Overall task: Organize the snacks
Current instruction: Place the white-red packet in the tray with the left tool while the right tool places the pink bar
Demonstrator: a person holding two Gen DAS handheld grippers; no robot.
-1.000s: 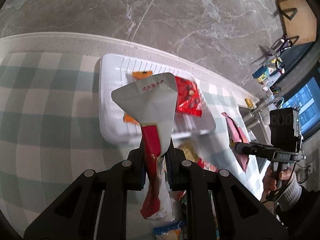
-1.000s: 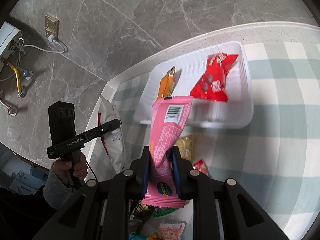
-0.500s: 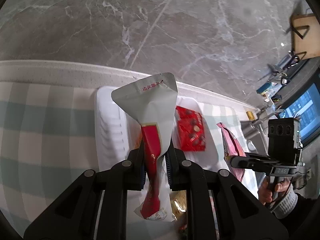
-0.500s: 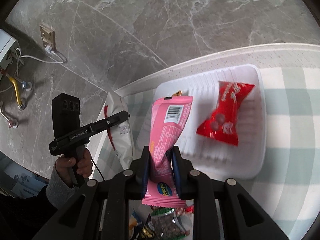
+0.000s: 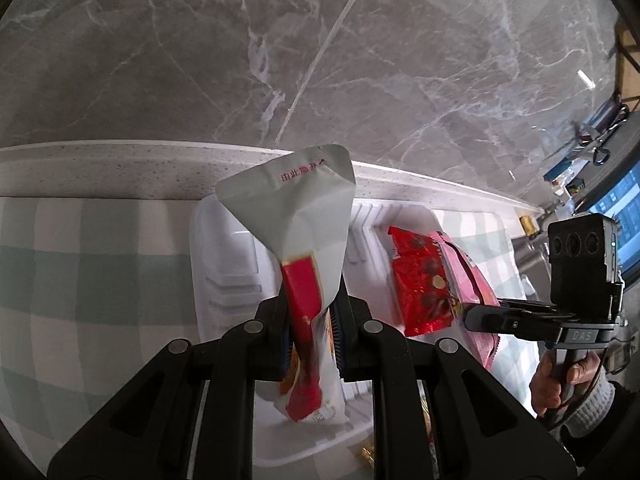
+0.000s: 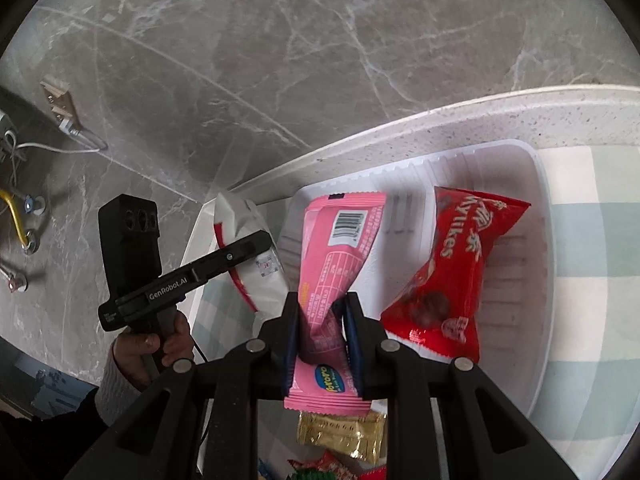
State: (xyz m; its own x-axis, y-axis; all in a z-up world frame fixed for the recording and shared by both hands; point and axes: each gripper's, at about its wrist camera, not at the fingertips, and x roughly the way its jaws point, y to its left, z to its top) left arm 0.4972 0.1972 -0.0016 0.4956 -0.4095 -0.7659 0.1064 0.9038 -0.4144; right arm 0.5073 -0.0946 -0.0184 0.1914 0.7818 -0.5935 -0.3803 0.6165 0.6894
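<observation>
White tray (image 5: 224,280) is now closer under both grippers than before. White packet (image 5: 296,232) stays clamped in left gripper (image 5: 310,332), pink packet (image 6: 340,248) in right gripper (image 6: 320,332), both above tray.

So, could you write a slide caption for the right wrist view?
Right gripper holding a pink snack packet above the white tray beside a red packet.

The tray (image 5: 224,272) floor is bare at the left of the left wrist view, open for a pass. A red packet (image 6: 448,276) fills the tray's middle at centre right of the right wrist view, with bare ribbed floor to its right. A gold packet (image 6: 344,436) and others crowd the bottom centre.
</observation>
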